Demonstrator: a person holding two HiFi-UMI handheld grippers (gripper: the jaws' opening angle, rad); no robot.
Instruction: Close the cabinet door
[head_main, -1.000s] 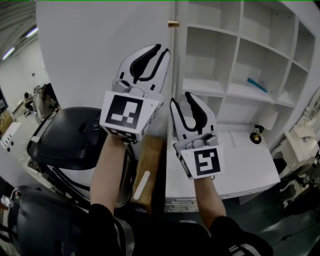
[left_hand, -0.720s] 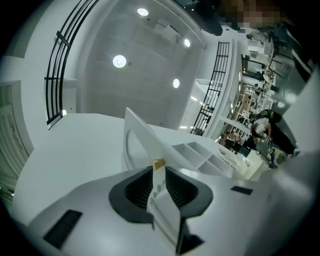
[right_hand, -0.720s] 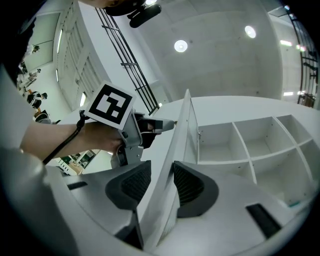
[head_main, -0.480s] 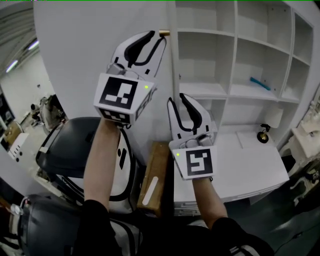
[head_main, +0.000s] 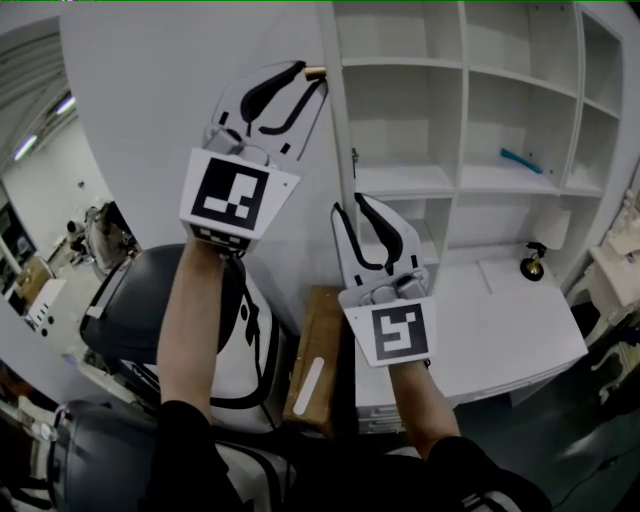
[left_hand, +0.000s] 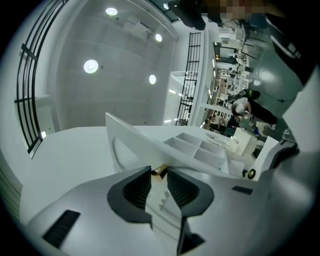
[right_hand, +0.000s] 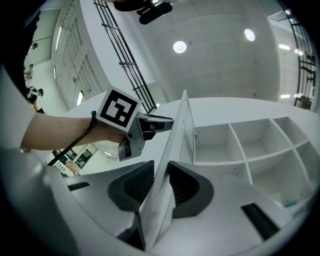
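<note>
The white cabinet door (head_main: 170, 100) stands open to the left of the open shelves (head_main: 430, 180). Its small brass knob (head_main: 315, 72) sits near the door's free edge, high up. My left gripper (head_main: 310, 78) is raised to the knob. In the left gripper view the knob (left_hand: 160, 171) lies just between the fingertips of that gripper (left_hand: 159, 173), whose jaws stand a little apart. Lower down, my right gripper (head_main: 348, 205) straddles the door's free edge. In the right gripper view the thin door edge (right_hand: 175, 145) fills the gap of the gripper (right_hand: 161, 165), with both pads against it.
A blue object (head_main: 522, 161) lies on a right-hand shelf. A small brass fitting (head_main: 533, 264) stands on the white counter (head_main: 510, 330) below the shelves. A wooden board (head_main: 320, 350) and a black-and-white rounded machine (head_main: 150, 300) sit under the door, at my left.
My left gripper has risen along the door and rolled, so the brass knob now sits at its fingertips. The right gripper has shifted slightly upward at the door's edge.
</note>
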